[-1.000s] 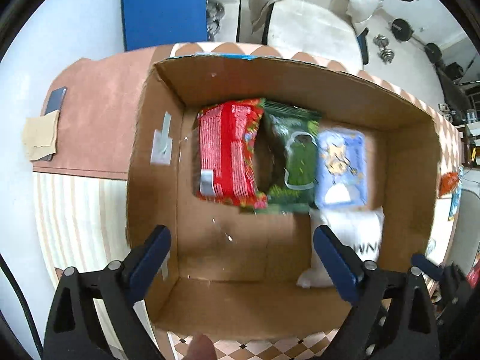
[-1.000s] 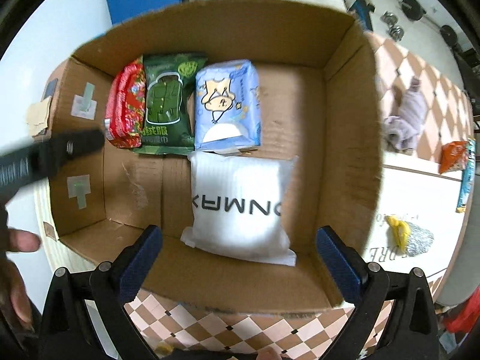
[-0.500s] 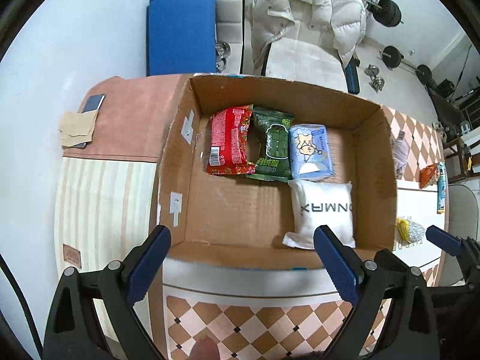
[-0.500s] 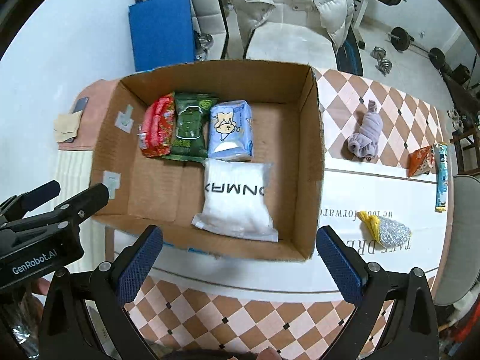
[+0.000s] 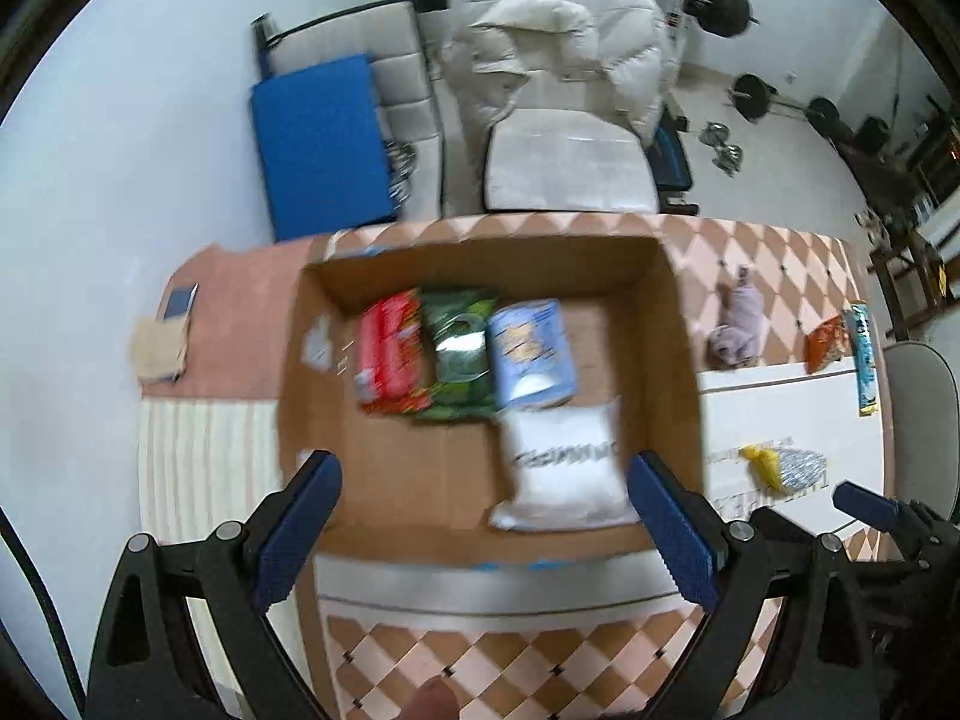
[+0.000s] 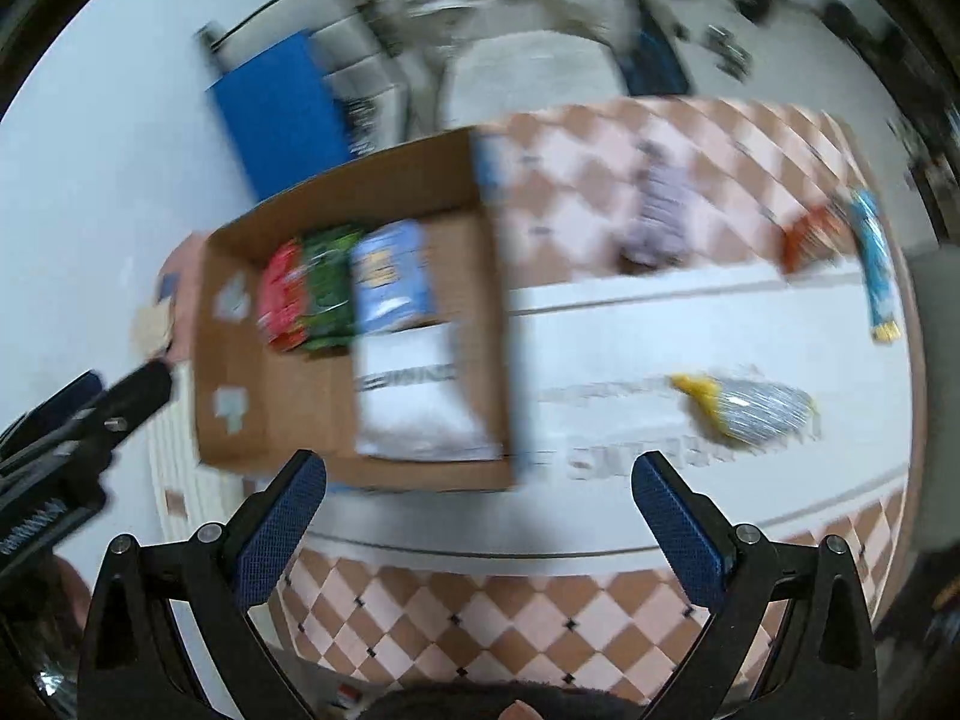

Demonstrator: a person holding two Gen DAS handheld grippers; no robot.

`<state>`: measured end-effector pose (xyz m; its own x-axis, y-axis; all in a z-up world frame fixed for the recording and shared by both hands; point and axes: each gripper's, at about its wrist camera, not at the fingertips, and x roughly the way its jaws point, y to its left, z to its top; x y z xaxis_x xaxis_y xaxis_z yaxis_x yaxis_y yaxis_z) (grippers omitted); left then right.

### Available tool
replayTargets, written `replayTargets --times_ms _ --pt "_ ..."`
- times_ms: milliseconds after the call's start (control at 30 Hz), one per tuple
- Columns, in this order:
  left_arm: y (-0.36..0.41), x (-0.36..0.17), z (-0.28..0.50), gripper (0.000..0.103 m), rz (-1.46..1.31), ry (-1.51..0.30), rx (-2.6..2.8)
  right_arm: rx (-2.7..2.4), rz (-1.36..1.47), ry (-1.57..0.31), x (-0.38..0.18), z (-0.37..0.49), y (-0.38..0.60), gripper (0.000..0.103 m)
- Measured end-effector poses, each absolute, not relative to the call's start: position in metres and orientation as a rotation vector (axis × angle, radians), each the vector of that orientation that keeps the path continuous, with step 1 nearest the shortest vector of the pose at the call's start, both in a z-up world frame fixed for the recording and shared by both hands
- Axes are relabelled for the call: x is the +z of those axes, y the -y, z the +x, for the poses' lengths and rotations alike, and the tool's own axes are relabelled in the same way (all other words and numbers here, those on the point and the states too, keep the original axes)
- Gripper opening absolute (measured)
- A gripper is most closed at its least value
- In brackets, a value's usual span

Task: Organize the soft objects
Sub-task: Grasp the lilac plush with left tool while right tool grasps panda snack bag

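Note:
An open cardboard box (image 5: 678, 348) (image 6: 492, 324) holds a red packet (image 5: 390, 354), a green packet (image 5: 459, 354), a blue-white pack (image 5: 531, 354) and a white pouch (image 5: 567, 474) (image 6: 420, 402). Right of the box on the table lie a lilac cloth (image 6: 657, 216) (image 5: 741, 330), a yellow-and-silver bundle (image 6: 744, 408) (image 5: 783, 468), an orange packet (image 6: 810, 237) and a blue stick pack (image 6: 876, 264). My left gripper (image 5: 483, 519) hovers open above the box's near wall, empty. My right gripper (image 6: 480, 516) is open and empty over the table's white strip, right of the box. This view is blurred.
A phone and a tan cloth (image 5: 162, 342) lie at the table's left end. Beyond the table stand a blue pad (image 5: 324, 138), a weight bench with a white jacket (image 5: 558, 60), barbells and dumbbells (image 5: 726, 147). A chair (image 5: 924, 396) sits at right.
Both grippers have pulled up and back out of the box, so it looks much smaller. The right gripper has swung right over the table. Both stay open and empty.

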<state>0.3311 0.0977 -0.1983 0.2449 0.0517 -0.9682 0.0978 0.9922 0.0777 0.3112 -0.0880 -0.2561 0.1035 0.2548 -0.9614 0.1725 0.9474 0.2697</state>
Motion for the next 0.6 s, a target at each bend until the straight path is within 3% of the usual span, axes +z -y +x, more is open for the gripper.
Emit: replayTargets --times_ms 233,600 --pt "0.018 -0.24 0.387 0.098 0.225 -1.437 -0.2 -0.219 0.619 -1.49 -0.298 0.329 0.261 0.103" --pt "0.157 -0.376 0.477 0.098 0.187 -1.734 -0.299 -0.365 0.882 -1.542 -0.399 0.402 0.433 0.103"
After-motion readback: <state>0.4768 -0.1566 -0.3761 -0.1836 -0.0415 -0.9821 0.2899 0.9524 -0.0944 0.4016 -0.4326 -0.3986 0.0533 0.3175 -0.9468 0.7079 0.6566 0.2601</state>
